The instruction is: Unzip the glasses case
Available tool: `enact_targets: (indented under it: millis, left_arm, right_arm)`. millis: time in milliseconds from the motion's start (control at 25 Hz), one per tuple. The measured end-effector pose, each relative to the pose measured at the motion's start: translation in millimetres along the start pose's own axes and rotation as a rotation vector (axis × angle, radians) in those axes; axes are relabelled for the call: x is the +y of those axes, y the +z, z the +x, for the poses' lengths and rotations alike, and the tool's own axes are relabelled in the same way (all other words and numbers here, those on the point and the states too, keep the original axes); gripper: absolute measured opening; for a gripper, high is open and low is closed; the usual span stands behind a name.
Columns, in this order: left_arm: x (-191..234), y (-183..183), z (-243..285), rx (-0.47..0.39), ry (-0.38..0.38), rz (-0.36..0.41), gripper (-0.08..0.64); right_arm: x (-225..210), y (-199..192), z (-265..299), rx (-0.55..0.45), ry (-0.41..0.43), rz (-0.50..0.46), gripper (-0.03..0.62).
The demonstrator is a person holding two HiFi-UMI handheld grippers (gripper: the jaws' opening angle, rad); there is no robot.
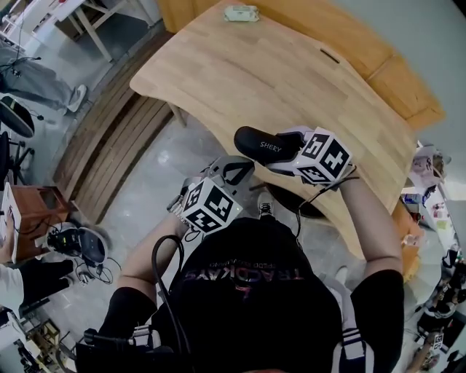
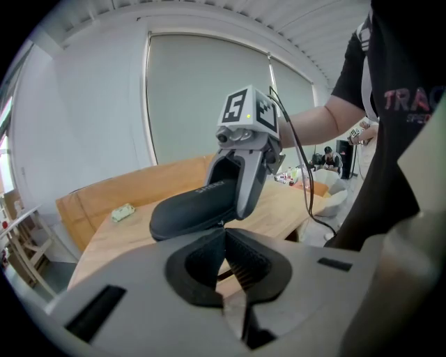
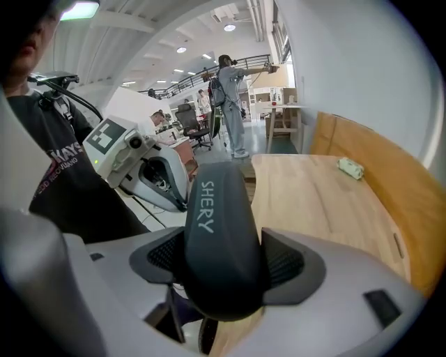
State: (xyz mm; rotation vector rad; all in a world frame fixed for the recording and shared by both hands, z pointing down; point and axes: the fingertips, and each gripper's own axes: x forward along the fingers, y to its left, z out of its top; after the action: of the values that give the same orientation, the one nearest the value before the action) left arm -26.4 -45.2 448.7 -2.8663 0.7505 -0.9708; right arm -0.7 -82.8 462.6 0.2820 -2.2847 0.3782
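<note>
**A:** Where is the glasses case?

**B:** The black glasses case [image 3: 219,230] is clamped across one end between the pads of the right gripper [image 3: 223,259]. The rest of it, with its white lettering, juts forward. The person holds it in the air just off the near edge of the wooden table [image 1: 255,73].

**A:** And the other claw?

**B:** The left gripper [image 2: 224,234] is clenched, its pad tips meeting right under the case's lower edge. Whether anything thin is pinched there is too small to tell. Lower down, a slit between the pads shows the table through it.

**A:** Can the zipper be made out?

**B:** Not in any view. The head view shows only the case's smooth top. The right gripper's own fingers cover the clamped end.

**A:** What else is hidden?

**B:** In the head view the marker cubes [image 1: 211,205] cover both of the person's hands. The black shirt [image 1: 255,306] blocks the floor below. A small pale green object [image 1: 241,13] lies at the table's far edge, well apart from the grippers and too small to identify.
</note>
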Motion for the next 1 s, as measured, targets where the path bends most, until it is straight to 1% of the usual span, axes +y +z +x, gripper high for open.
enact_targets:
  millis: [200, 360, 520, 600, 680, 720, 760, 840, 880, 960, 1000]
  left_arm:
    - [-10, -3, 7, 0.011, -0.033, 0.000, 0.011]
    - [-14, -8, 9, 0.028, -0.060, 0.006, 0.012]
    - [-15, -12, 6, 0.037, -0.068, 0.035, 0.012]
    - [-17, -11, 3, 0.027, -0.088, 0.030, 0.020]
    - [-18, -11, -4, 0.007, -0.125, -0.011, 0.088]
    - [-15, -11, -9, -0.008, -0.138, -0.046, 0.111]
    - [-10, -11, -15, -0.026, -0.142, -0.085, 0.117]
    - [8, -10, -26, -0.064, -0.122, -0.160, 0.127]
    - [19, -9, -31, -0.076, -0.105, -0.184, 0.144]
    - [36, -9, -37, -0.080, -0.089, -0.187, 0.209]
    - [39, -8, -38, -0.075, -0.097, -0.175, 0.255]
  right_arm:
    - [5, 7, 12, 0.040, -0.003, -0.047, 0.351]
    - [7, 5, 18, 0.086, -0.001, -0.096, 0.351]
    - [11, 4, 20, 0.084, 0.028, -0.090, 0.351]
    - [11, 4, 19, 0.069, 0.042, -0.076, 0.351]
    - [8, 3, 17, 0.061, 0.045, -0.071, 0.351]
    - [7, 2, 16, 0.060, 0.046, -0.071, 0.351]
    - [5, 2, 14, 0.059, 0.051, -0.071, 0.351]
    - [4, 2, 11, 0.054, 0.070, -0.079, 0.351]
    - [5, 2, 9, 0.051, 0.082, -0.085, 0.351]
    - [8, 4, 4, 0.047, 0.112, -0.102, 0.351]
    - [10, 5, 2, 0.045, 0.131, -0.113, 0.351]
